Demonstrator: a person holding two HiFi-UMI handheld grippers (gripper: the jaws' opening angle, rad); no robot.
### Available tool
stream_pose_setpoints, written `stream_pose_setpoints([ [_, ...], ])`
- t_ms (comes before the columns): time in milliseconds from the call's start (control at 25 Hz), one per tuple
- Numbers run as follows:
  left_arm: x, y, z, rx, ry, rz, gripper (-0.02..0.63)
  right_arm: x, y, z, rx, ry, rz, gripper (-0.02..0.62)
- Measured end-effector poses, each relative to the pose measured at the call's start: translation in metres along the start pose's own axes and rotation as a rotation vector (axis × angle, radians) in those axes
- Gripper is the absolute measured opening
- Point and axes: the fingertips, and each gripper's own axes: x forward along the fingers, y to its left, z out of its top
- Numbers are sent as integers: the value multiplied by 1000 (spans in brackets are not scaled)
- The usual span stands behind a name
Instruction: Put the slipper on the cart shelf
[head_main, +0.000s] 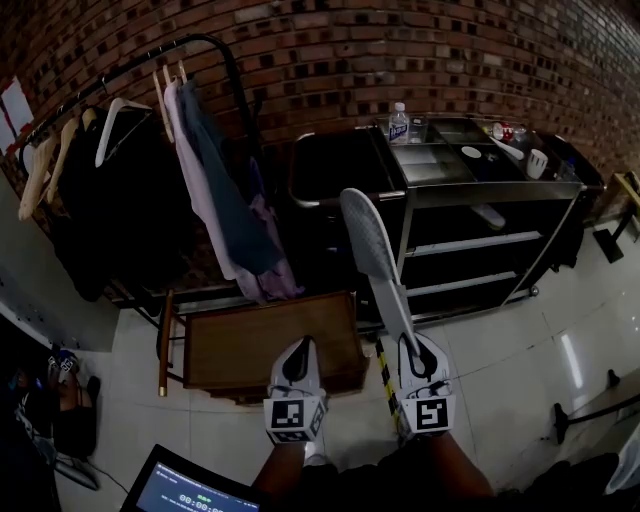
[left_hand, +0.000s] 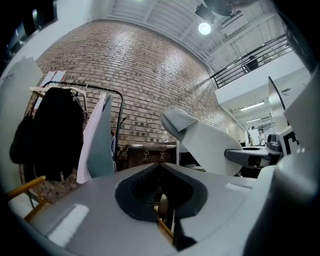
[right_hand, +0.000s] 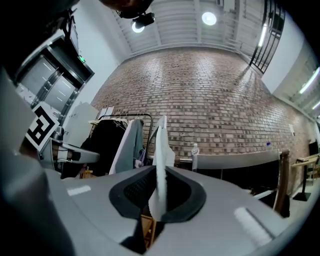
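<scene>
A long pale grey slipper (head_main: 375, 250) stands on edge, its far end reaching toward the black cart (head_main: 480, 190) against the brick wall. My right gripper (head_main: 408, 345) is shut on the slipper's near end. In the right gripper view the slipper (right_hand: 161, 165) rises edge-on between the jaws of the right gripper (right_hand: 159, 172), with the cart (right_hand: 235, 160) beyond. My left gripper (head_main: 298, 350) hangs beside it on the left, shut with nothing in it. In the left gripper view the left gripper (left_hand: 160, 167) has its jaws together, and the slipper (left_hand: 200, 140) shows at the right.
The cart's top holds a water bottle (head_main: 398, 122) and several small items; its lower shelf (head_main: 470, 243) is bare. A low wooden table (head_main: 270, 345) stands just ahead of the left gripper. A clothes rack (head_main: 150, 120) with hanging garments fills the left. A laptop (head_main: 185, 490) sits at the bottom left.
</scene>
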Motion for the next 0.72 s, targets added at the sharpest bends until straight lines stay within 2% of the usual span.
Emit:
stream_pose_setpoints([
  [320,44,-57,-1,17,25,2,11,-30,-68,-43,26,118,-8,38],
  [600,87,-116,-39,-21,70,-14,11,-52,-139,-93,-20,234,-9,40],
  [720,109,-140,-64,-20,110,-22,11,-60,-173,-123,-2,305,-16,40],
])
